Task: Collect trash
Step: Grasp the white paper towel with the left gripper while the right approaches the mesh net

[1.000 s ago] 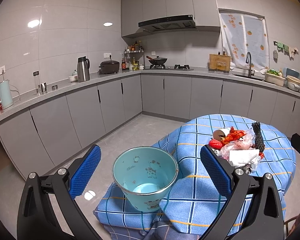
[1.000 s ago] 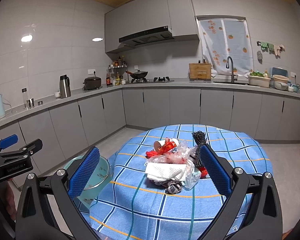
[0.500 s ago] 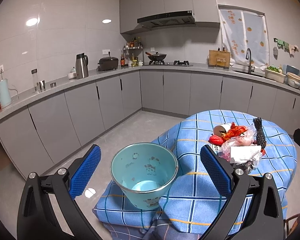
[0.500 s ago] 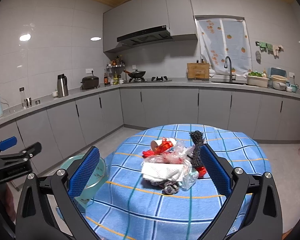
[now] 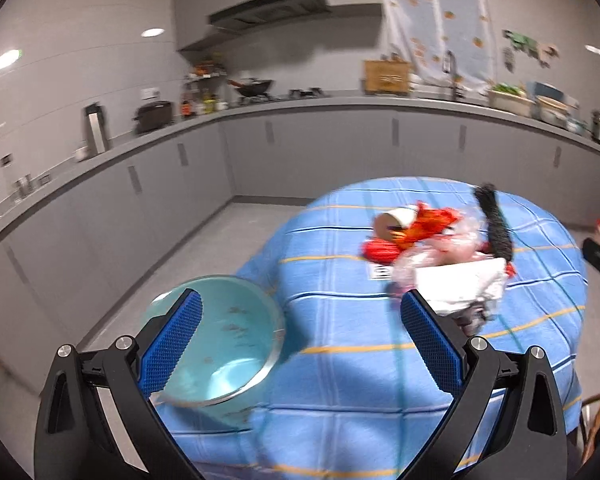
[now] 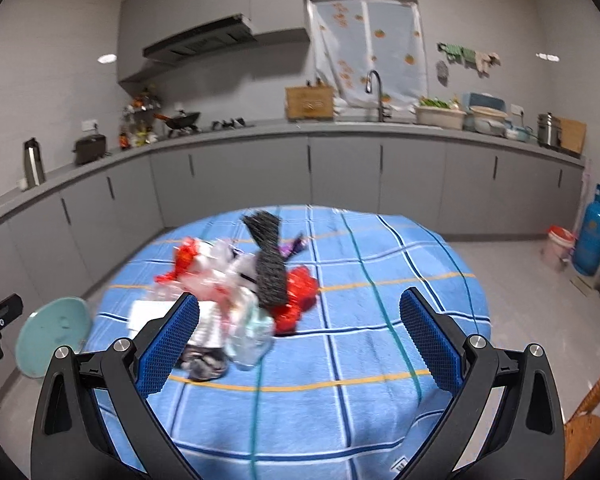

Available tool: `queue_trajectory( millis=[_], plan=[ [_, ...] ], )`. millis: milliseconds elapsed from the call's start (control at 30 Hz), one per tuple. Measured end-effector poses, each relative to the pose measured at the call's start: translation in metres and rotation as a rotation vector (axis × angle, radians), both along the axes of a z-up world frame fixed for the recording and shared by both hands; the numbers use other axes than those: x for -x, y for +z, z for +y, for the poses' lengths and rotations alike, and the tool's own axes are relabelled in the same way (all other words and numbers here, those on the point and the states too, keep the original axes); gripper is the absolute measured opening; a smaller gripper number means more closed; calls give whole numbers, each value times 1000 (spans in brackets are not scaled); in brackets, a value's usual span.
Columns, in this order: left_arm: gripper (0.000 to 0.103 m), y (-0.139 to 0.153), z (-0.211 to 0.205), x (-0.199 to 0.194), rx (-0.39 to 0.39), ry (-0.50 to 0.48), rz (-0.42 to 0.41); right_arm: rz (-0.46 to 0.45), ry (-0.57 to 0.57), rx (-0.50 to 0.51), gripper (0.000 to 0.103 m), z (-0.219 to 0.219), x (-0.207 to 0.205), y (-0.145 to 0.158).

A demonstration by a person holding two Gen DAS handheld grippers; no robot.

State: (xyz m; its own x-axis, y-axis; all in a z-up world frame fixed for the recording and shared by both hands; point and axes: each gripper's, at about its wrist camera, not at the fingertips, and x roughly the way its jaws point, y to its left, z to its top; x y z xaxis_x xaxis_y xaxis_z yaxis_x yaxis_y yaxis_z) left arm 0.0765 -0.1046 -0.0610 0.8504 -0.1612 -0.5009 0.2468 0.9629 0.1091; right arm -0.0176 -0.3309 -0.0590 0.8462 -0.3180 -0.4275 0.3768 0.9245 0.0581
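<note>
While both tools gape wide and empty, the right tool (image 6: 299,338) is nearer the trash pile (image 6: 242,292), just ahead to its left on the blue-checked worktop (image 6: 380,320). The left tool (image 5: 300,350) hangs over the teal bucket (image 5: 220,344) at the worktop's left edge, with the pile's black brush (image 6: 268,262) lying lengthwise away from the tools.

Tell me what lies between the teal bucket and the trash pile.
Only bare blue checked tablecloth separates the teal bucket from the trash pile, seen in the left wrist view.
</note>
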Motion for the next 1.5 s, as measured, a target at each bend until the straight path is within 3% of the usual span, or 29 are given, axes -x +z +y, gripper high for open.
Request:
queue_trajectory(
  millis=[333,667,700,767,800,867,933,1067,1333,1400,1433,1467,1500],
  plan=[
    [98,-38,-91,-45,-21,-156,53,60,-80,-32,99,-32,-16,-36],
    [95,-73,-122,-62,-40,-226,143,89,-57,-36,99,-32,-27,-57],
    [91,-74,-123,-63,-37,-238,148,93,-56,-37,99,-32,-27,-58],
    [69,-76,-124,-63,-30,-269,162,97,-55,-39,99,-32,-28,-59],
    [63,-77,-124,-63,-24,-284,170,98,-56,-40,99,-33,-28,-60],
    [34,-76,-126,-61,-20,-318,182,96,-55,-44,99,-33,-28,-60],
    [18,-73,-124,-57,-2,-350,189,94,-52,-44,99,-32,-28,-60],
    [1,-63,-122,-48,10,-391,171,90,-50,-33,99,-30,-28,-57],
    [1,-36,-105,-43,31,-375,83,83,-49,-41,99,-32,-33,-55],
    [7,-34,-100,-47,25,-338,63,87,-37,-51,99,-32,-35,-56],
    [28,-34,-96,-50,31,-321,65,87,-32,-55,99,-31,-37,-56],
    [65,-36,-94,-53,34,-298,71,86,-33,-54,99,-31,-38,-56],
    [76,-37,-92,-54,41,-280,65,85,-34,-52,99,-31,-38,-56]
  ],
)
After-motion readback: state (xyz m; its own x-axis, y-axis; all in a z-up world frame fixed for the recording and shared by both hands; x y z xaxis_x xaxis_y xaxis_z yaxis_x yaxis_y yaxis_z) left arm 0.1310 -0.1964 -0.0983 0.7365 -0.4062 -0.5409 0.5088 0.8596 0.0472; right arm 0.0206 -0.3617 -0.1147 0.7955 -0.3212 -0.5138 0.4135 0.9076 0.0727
